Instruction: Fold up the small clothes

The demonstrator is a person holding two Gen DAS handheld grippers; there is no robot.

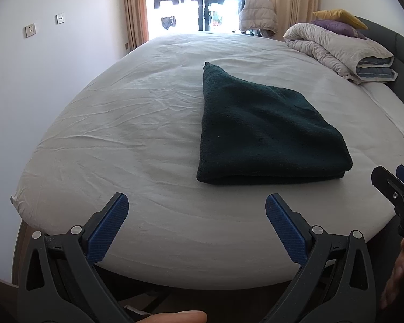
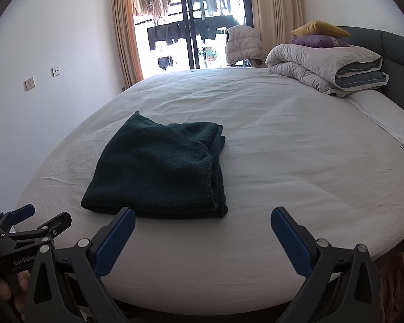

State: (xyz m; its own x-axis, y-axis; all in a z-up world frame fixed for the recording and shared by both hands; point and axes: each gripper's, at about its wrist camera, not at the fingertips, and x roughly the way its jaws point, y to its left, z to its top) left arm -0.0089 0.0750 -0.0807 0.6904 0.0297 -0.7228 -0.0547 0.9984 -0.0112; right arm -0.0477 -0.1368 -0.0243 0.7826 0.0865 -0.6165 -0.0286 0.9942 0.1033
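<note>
A dark green garment (image 1: pixel 266 129) lies folded in layers on the white bed sheet (image 1: pixel 137 123), near the front edge. It also shows in the right wrist view (image 2: pixel 161 169), with its stacked edges on the right side. My left gripper (image 1: pixel 196 204) is open and empty, held above the bed's front edge, short and left of the garment. My right gripper (image 2: pixel 203 218) is open and empty, just short of the garment's near right corner. Each gripper shows at the edge of the other view, the right one (image 1: pixel 393 188) and the left one (image 2: pixel 27 220).
A rolled grey duvet (image 2: pixel 326 67) with a purple pillow (image 2: pixel 317 40) and a yellow pillow (image 2: pixel 320 28) lies at the far right by the dark headboard (image 2: pixel 398 62). A white wall (image 2: pixel 54 53) runs along the left. A balcony door (image 2: pixel 191 27) with hanging clothes stands behind the bed.
</note>
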